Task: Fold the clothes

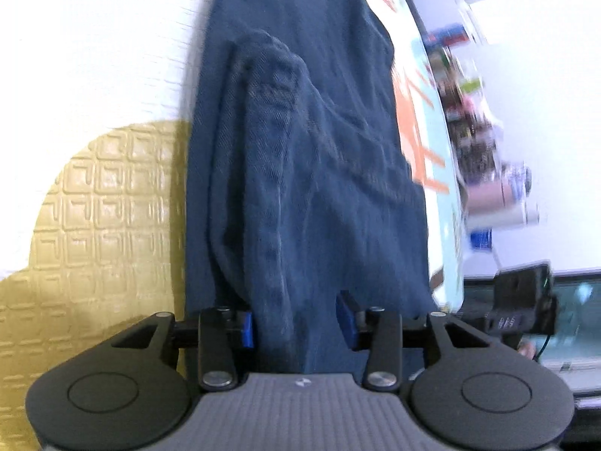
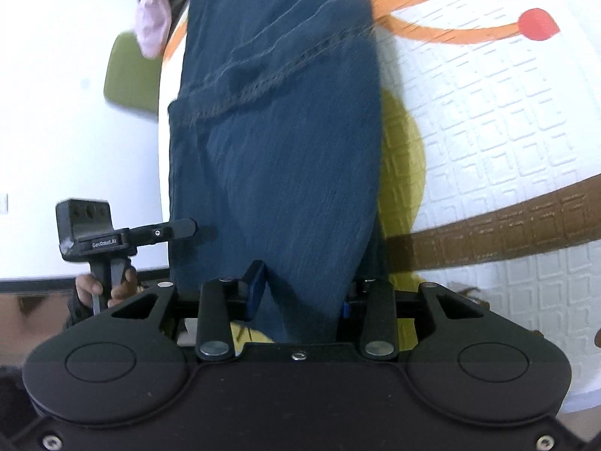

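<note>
Dark blue denim trousers [image 1: 300,131] lie folded lengthwise on an embossed mat [image 1: 105,56], running away from both cameras. In the left wrist view my left gripper [image 1: 296,325] straddles the near end of the cloth. A raised fold passes between its blue pads [image 1: 246,329], which stand apart from it. In the right wrist view the trousers [image 2: 281,150] show stitched hems at the far end. My right gripper [image 2: 300,295] has the near end between its jaws, which stand apart; one pad [image 2: 255,285] shows and cloth hides the other.
The mat [image 2: 488,112] is white with yellow, orange and brown shapes. A pink cloth [image 2: 150,18] lies beyond the trousers. A hand [image 2: 124,285] holds the other gripper's handle at the mat's left edge. Blurred shelf clutter [image 1: 473,120] stands past the mat's right edge.
</note>
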### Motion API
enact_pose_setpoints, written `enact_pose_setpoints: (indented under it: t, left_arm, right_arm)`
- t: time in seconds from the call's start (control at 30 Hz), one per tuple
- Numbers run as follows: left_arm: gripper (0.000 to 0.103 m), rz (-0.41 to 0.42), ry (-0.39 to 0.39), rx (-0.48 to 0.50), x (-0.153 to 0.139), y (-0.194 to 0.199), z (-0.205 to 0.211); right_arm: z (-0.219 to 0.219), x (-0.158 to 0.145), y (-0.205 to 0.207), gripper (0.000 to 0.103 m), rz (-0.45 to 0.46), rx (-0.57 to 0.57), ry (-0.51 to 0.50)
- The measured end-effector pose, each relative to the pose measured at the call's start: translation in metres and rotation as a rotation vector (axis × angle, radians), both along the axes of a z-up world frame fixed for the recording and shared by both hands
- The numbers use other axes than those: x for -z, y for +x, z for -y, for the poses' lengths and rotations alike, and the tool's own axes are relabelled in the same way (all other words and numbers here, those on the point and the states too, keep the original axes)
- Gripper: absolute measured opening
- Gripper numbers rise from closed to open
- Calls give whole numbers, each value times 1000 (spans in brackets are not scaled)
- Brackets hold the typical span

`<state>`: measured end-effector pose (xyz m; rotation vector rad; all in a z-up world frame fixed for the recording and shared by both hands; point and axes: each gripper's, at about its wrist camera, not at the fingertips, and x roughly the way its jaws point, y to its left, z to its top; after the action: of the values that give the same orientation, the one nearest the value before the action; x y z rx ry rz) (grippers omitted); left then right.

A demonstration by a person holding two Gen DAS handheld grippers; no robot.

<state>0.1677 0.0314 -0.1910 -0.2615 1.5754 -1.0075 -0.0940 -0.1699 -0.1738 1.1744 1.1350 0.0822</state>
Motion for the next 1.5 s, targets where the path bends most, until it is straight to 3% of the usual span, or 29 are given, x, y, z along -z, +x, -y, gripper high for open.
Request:
enact_pose_setpoints:
  t: [0.17, 0.23, 0.33, 0.73, 1.03, 1.2, 1.43, 1.5]
  left_arm:
    - [43, 42, -12, -8, -4, -3, 4]
    - [20, 90, 24, 19, -9, -6, 4]
    - [13, 88, 43, -7, -14, -2, -10]
    - [10, 141, 63, -42, -29, -14, -21]
    - [7, 253, 63, -19, -61, -36, -28]
    - [7, 239, 86, -57, -64, -46, -43]
    - [11, 195, 170, -87, -37, -52, -42]
    - [15, 218, 177, -56, -37, -52, -37]
  right_arm:
    - [1, 6, 2, 38, 7, 33, 15]
    - [-1, 4, 3, 37, 20, 19, -2]
    - [0, 0, 1, 31, 42, 16, -10]
    - [-10, -17, 20, 11, 106, -62, -91]
    - [-11, -26, 28, 8, 159, -127, -135]
    - [-12, -31, 34, 8, 182, -190, -165]
    - [-4, -14, 49, 8, 91, -238, -179]
    - [0, -9, 50, 8, 62, -237, -174]
